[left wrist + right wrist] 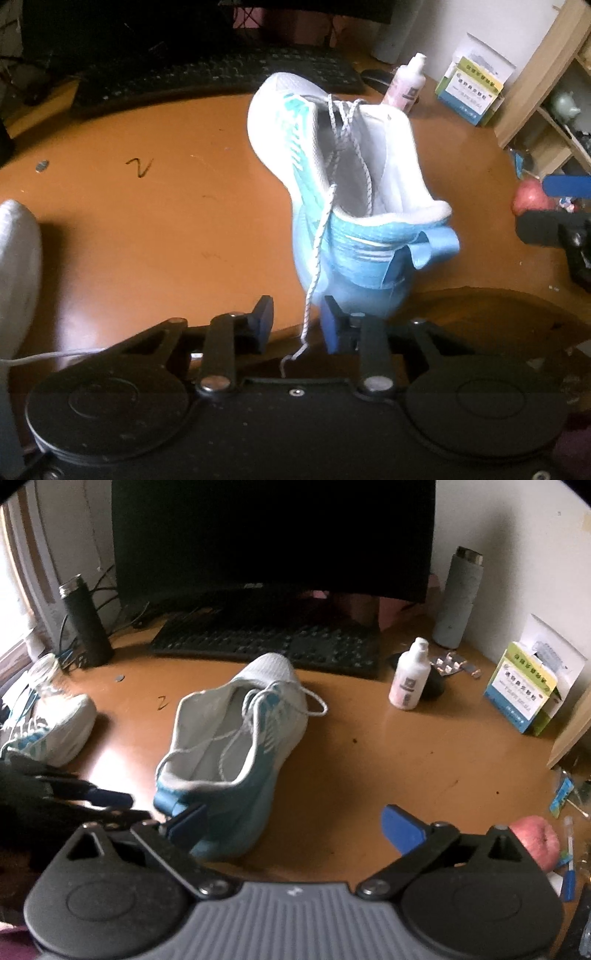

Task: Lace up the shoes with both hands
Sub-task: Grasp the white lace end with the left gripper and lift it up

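A white and light-blue shoe [332, 177] stands on the orange desk [166, 221], heel towards me in both views; the same shoe [236, 738] sits just past the right gripper. Its white speckled lace [320, 236] hangs down the heel side. The loose end drops between the blue pads [264, 317] of my left gripper [297, 319], and a gap shows on both sides of it. My right gripper [295, 825] stands wide open with nothing between its fingers, its left pad [188, 823] beside the heel. The left gripper's blue finger [107, 797] shows at the right wrist view's left edge.
A second shoe [62, 731] lies at the left. Behind are a black keyboard [266, 646], a monitor [273, 539], a dark flask [86, 624], a grey flask [458, 598], a white bottle [410, 679] and a green box [521, 698]. An apple [535, 838] lies at the right, near a wooden shelf [546, 92].
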`<state>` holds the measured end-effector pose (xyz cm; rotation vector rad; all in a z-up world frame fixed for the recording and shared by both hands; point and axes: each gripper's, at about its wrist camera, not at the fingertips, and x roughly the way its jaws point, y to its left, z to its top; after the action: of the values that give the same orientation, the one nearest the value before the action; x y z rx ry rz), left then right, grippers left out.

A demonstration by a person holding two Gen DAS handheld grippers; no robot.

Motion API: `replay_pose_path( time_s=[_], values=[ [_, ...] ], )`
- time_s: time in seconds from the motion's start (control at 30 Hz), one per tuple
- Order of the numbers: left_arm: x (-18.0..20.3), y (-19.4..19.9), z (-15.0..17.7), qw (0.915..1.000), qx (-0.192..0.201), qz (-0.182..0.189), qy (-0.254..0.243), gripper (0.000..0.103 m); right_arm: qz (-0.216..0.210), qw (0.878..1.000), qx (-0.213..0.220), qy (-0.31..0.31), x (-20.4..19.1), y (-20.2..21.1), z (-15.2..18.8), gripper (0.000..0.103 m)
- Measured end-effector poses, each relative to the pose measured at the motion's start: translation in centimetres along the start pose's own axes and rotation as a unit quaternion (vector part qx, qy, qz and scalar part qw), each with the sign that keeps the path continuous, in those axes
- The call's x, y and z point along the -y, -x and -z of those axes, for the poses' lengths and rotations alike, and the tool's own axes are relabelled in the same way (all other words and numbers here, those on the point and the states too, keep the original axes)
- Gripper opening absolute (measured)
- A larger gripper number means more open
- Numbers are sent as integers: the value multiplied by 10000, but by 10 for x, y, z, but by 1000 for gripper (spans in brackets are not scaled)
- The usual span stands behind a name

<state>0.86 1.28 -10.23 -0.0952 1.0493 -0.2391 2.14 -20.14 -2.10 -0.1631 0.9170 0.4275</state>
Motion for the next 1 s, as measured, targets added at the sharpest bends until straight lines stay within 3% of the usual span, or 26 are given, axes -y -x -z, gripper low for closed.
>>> replay_pose_path(
  time_s=[0.13,0.2,0.3,0.37,0.47,0.57,0.6,0.67,0.77,0.8,0.83,0.87,0.9,0.93,0.97,1.0],
  values=[
    [0,-2,-4,9999,145,15,35,25,53,10000,-70,23,1,2,5,98],
    [1,-2,-5,9998,193,88,38,9,79,9999,-103,36,2,2,6,98],
    [0,5,-9,9992,382,102,19,1,92,9998,-152,42,2,1,8,98],
    [1,15,-11,9985,542,81,-20,0,64,9998,-158,54,1,1,7,98],
    [-2,58,-37,9932,1166,31,-65,0,6,9999,-134,53,2,1,5,98],
    [-4,113,-74,9801,1978,-41,-162,0,-87,10000,-46,0,3,3,1,98],
    [-5,139,-90,9718,2347,-77,-202,0,-128,9999,-2,-23,4,3,-1,98],
    [-1,198,-119,9472,3170,-296,-375,0,-181,9997,136,-30,4,7,-6,98],
    [5,279,-150,9006,4255,-693,-561,0,-224,9991,344,-46,5,13,-14,98],
    [7,307,-158,8835,4567,-834,-629,0,-239,9989,393,-55,6,14,-16,99],
    [10,341,-164,8594,4973,-1014,-618,0,-254,9987,443,-65,7,15,-18,99],
    [13,360,-167,8462,5169,-1119,-651,0,-294,9981,530,-96,9,17,-21,99],
    [16,375,-169,8362,5305,-1203,-701,0,-313,9980,547,-109,9,18,-22,99],
    [18,380,-170,8330,5345,-1239,-708,0,-333,9978,564,-122,10,18,-23,99],
    [19,383,-172,8317,5360,-1264,-705,0,-365,9973,612,-148,11,19,-24,99],
    [20,379,-173,8366,5281,-1276,-700,0,-371,9973,620,-154,11,18,-24,99]
  ],
)
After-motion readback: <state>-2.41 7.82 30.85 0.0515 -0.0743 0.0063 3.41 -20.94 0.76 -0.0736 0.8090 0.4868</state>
